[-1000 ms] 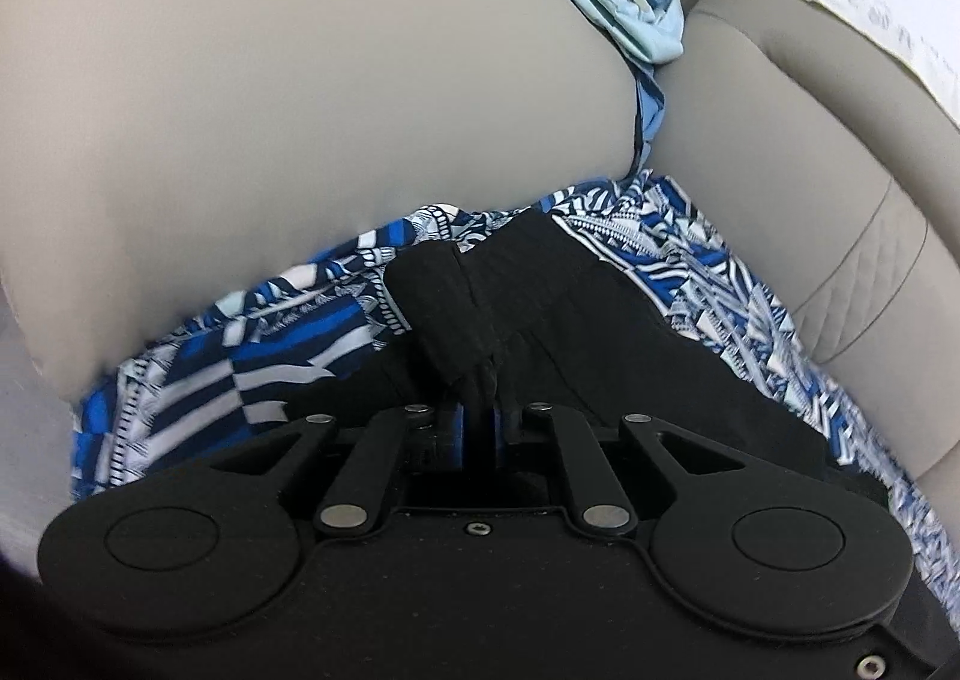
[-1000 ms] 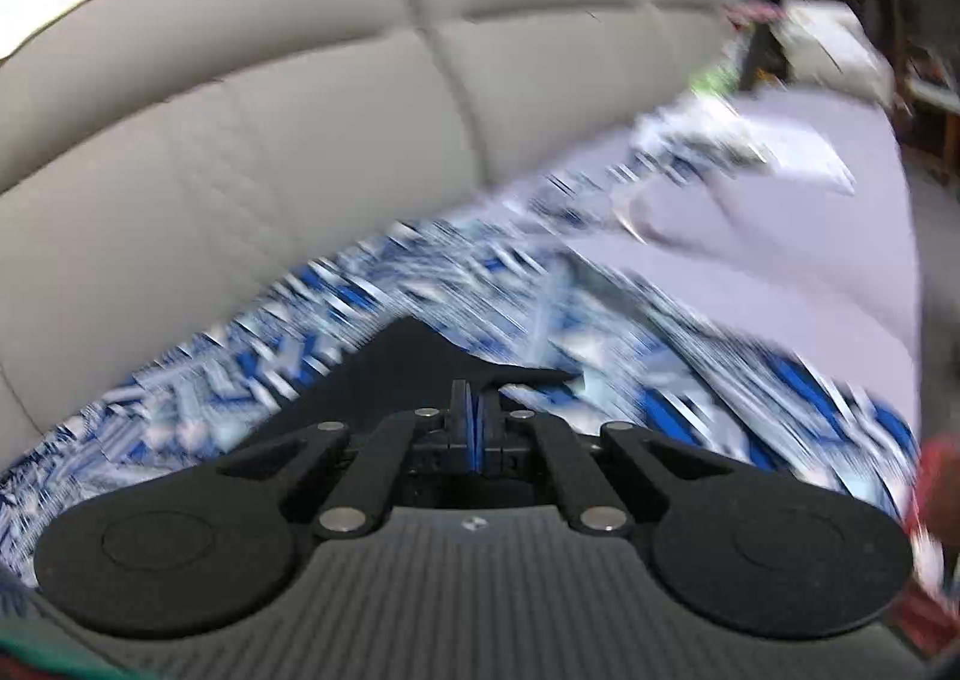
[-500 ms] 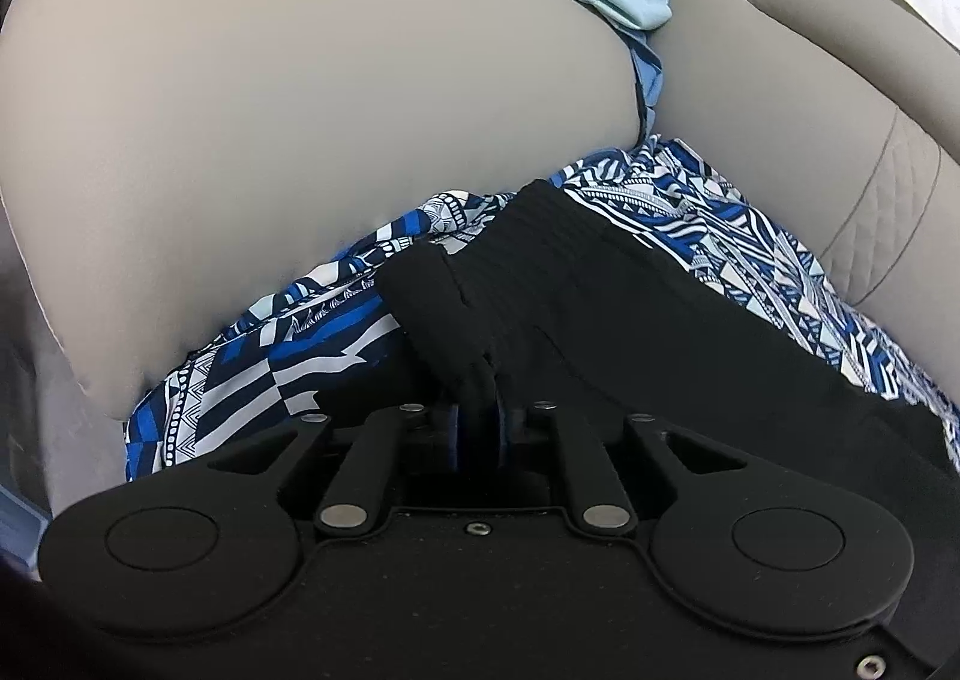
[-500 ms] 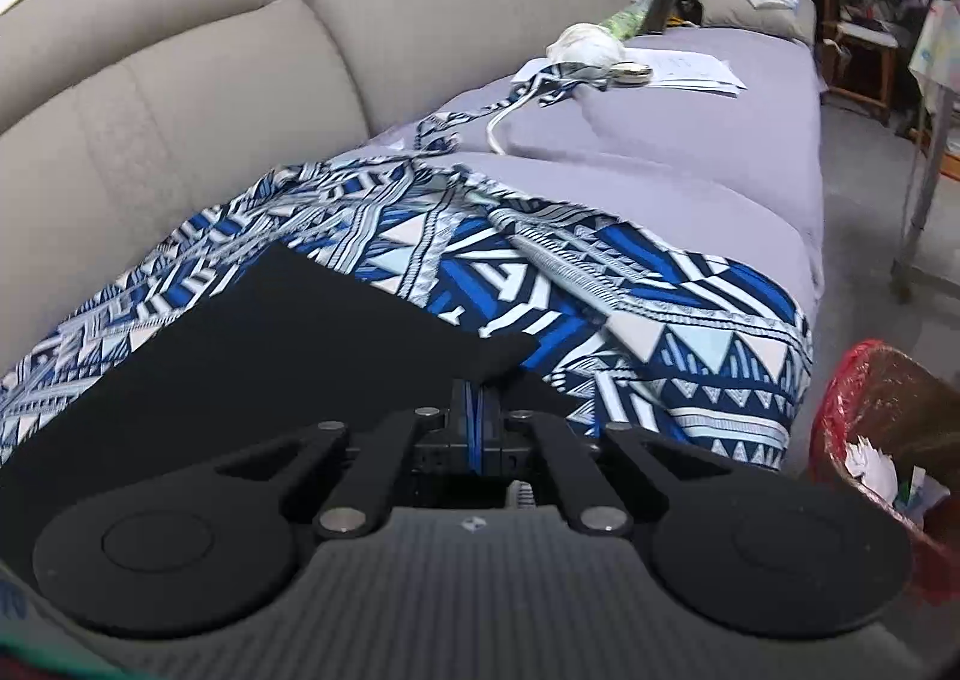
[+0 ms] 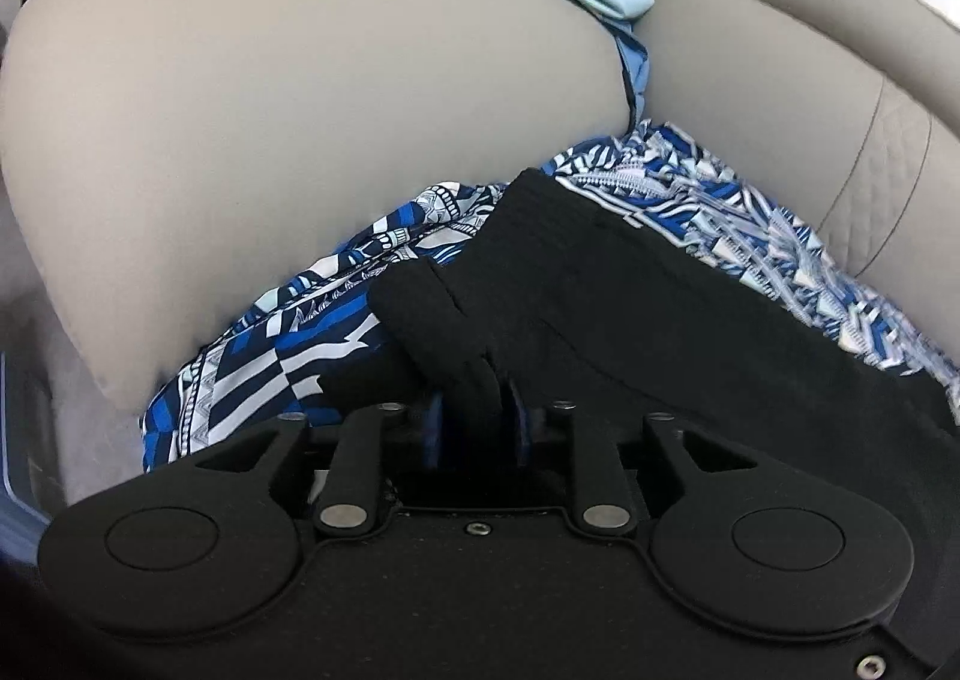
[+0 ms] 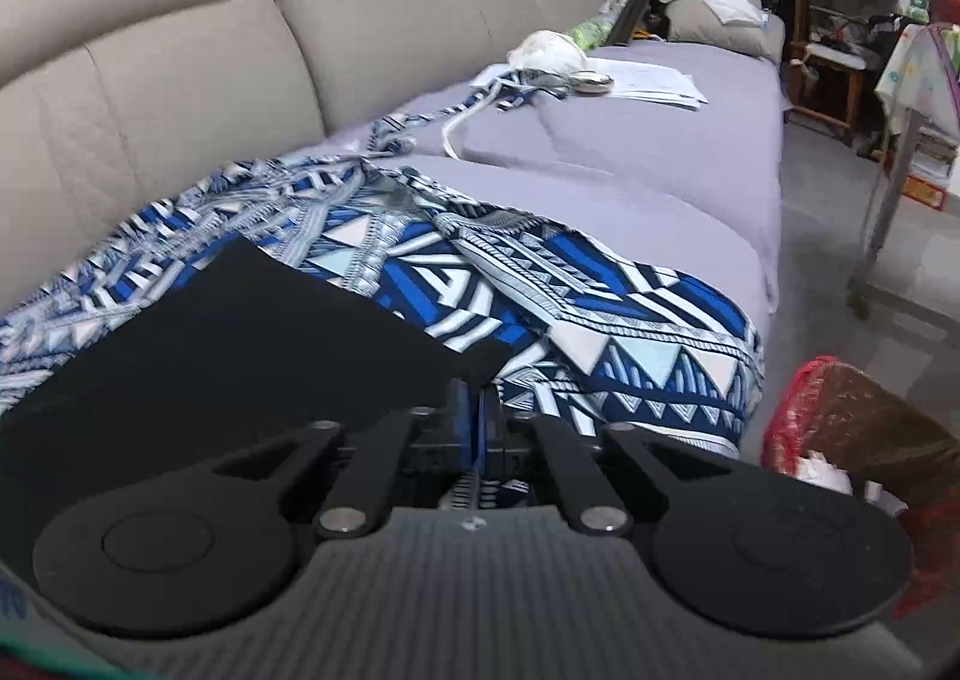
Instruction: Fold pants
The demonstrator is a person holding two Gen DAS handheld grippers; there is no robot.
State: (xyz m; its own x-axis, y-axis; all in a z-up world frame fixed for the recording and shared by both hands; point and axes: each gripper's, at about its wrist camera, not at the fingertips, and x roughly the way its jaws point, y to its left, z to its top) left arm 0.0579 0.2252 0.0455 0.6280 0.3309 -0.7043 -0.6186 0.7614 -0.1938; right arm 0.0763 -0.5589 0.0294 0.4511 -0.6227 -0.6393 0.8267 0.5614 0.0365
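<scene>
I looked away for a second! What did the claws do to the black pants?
Both claws are opening. The left claw has loosened around the pants, a bunch of cloth between its pads. The right claw swung down onto the sofa and is freeing its corner. The pants stay flat on the patterned cloth.

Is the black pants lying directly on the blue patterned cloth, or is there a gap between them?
Touching. In the right wrist view the black pants lie flat on the blue patterned cloth, no gap visible at their edge. The left wrist view agrees.
</scene>
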